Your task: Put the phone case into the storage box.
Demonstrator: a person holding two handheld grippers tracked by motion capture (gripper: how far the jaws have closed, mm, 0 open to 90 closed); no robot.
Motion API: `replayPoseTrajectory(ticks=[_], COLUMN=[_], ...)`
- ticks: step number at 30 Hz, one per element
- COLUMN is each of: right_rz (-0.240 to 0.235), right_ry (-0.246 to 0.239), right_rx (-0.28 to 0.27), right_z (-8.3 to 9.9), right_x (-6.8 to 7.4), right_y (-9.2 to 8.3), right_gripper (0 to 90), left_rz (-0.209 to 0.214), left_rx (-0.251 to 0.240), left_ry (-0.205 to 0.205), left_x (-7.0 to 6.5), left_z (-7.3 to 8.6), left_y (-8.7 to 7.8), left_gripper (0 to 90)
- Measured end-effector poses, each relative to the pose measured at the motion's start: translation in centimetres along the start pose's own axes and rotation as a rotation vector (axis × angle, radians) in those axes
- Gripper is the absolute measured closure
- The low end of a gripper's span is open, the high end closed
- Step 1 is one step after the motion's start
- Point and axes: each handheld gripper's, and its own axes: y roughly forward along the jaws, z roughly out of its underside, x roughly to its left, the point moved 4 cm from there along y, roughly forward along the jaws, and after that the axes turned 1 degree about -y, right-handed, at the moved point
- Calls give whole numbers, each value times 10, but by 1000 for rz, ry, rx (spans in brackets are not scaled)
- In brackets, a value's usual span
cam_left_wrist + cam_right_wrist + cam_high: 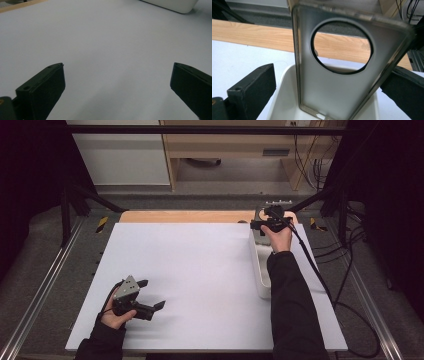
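Phone case (337, 82): translucent grey, with a large round cutout in its upper half. In the right gripper view it stands upright at centre frame, long axis running bottom to top and leaning slightly right, cutout end uppermost. Its lower end, with a small slot, sits inside the tray (284, 100); the very bottom edge is cut off by the frame. In the high view the case (260, 217) shows as a small grey shape at upper right, mostly hidden behind the hand.

Right gripper (332, 87): fingers (254, 87) spread wide, one either side of the case. The left finger stands clear of it. The right finger lies close against the case's right edge; whether it touches cannot be told. In the high view the gripper (270, 222) is held by the right hand (280, 237) at upper right, cable trailing to lower right.

Tray: white, rounded corners, long and narrow, along the right side of the desk (200, 280); its near end is hidden under the sleeve (292, 305) in the high view.

Left gripper (150, 295): lower left of the high view, low over the white desk, fingers (47, 85) spread wide on nothing, pointing right. A corner of the tray (175, 6) shows at upper right of the left gripper view.

Desk: white top, wooden strip (185, 216) along the far edge.
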Motion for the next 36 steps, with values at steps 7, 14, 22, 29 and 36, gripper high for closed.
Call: replayPoseTrajectory(ticks=[7,14,22,29,36], right_rz=[-30,-60,-135,-219,-348], right_ry=[-17,-46,-81,-112,-169], right_rx=[-38,-93,-165,-201,-214], right_z=[-4,-8,-14,-5,12], right_x=[-3,-5,4,15,31], right_y=[-13,-29,-50,-72,-97], right_gripper=[4,4,4,4,4], left_rz=[0,0,1,1,1], left_rx=[0,4,1,-2,-5], left_ry=[2,4,7,9,7], left_x=[0,-1,-1,-2,-2], left_z=[0,0,0,-1,-1], left_y=[0,1,0,0,0], left_gripper=[0,0,0,0,0])
